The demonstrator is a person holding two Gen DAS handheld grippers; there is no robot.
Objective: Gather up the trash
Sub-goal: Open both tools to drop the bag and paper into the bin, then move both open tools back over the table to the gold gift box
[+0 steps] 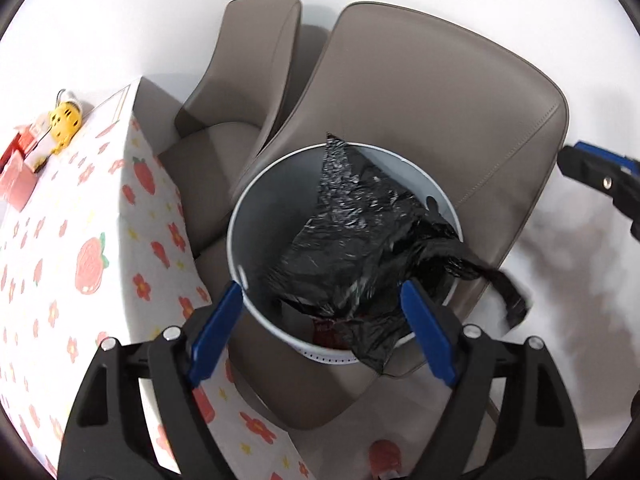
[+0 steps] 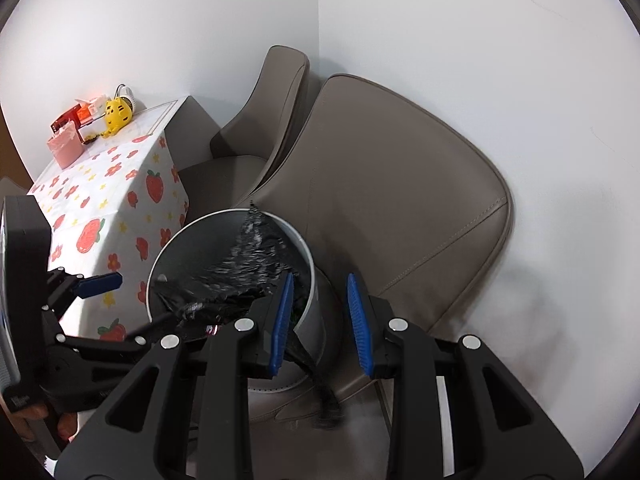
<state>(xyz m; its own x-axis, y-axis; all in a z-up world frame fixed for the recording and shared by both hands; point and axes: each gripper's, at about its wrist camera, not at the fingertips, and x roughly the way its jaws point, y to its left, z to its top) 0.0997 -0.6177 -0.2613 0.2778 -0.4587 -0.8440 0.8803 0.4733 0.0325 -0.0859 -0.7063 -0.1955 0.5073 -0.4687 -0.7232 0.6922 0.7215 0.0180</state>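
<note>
I reckon I'm partway through: the black bag (image 1: 360, 240) lies crumpled in the white bin (image 1: 240, 236) on the grey chair seat, one corner spilling over the rim, not yet lined or tied; something red shows at the bottom. My left gripper (image 1: 324, 328) stands spread wide over the near rim, gripping nothing. My right gripper (image 2: 320, 320) is partly open, empty. Thin, crinkly, glossy plastic; smooth round bin; stitched leatherette chair (image 1: 460, 128).
</note>
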